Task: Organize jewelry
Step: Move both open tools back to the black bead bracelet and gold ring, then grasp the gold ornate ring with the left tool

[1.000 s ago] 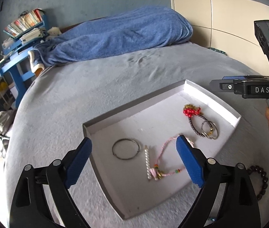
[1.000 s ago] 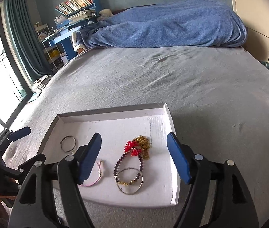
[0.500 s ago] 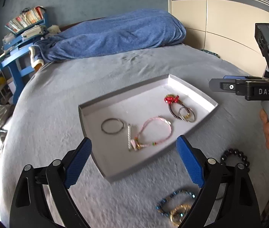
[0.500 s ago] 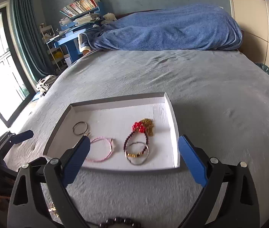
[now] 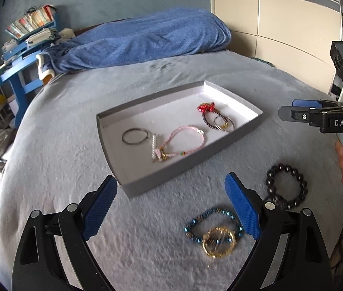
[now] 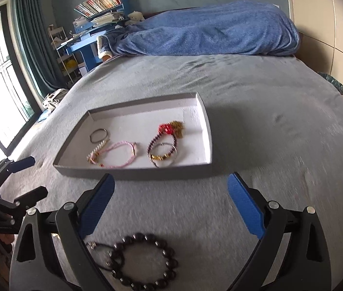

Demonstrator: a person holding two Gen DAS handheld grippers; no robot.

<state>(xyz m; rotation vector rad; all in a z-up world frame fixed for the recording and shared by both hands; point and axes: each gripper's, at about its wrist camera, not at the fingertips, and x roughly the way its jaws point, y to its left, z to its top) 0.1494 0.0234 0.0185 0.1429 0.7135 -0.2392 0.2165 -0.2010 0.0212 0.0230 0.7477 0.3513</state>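
Observation:
A grey tray [image 5: 171, 179] [image 6: 132, 171] lies on the bed. In it are a dark ring bracelet [image 5: 134, 136], a pearl strand [image 5: 153, 146], a pink cord bracelet [image 5: 186, 140] [image 6: 120, 154] and a dark bracelet with red beads [image 5: 210, 114] [image 6: 163, 143]. On the blanket in front lie a dark bead bracelet [image 5: 286, 190] [image 6: 144, 259] and a blue bead bracelet with a gold ring [image 5: 214, 230]. My left gripper [image 5: 171, 208] is open and empty above the blanket, its right pad next to the blue bracelet. My right gripper [image 6: 169, 206] is open and empty, above the dark bead bracelet.
The bed is covered by a grey blanket [image 6: 268, 121]. A blue duvet [image 5: 142, 41] is heaped at the far end. A blue desk with books [image 6: 93, 31] stands at the left by the window; wardrobe doors [image 5: 280, 24] are at the right.
Both grippers have pulled back from over the tray toward the near edge of the bed. The loose bracelets on the blanket have come into view. Both stay open.

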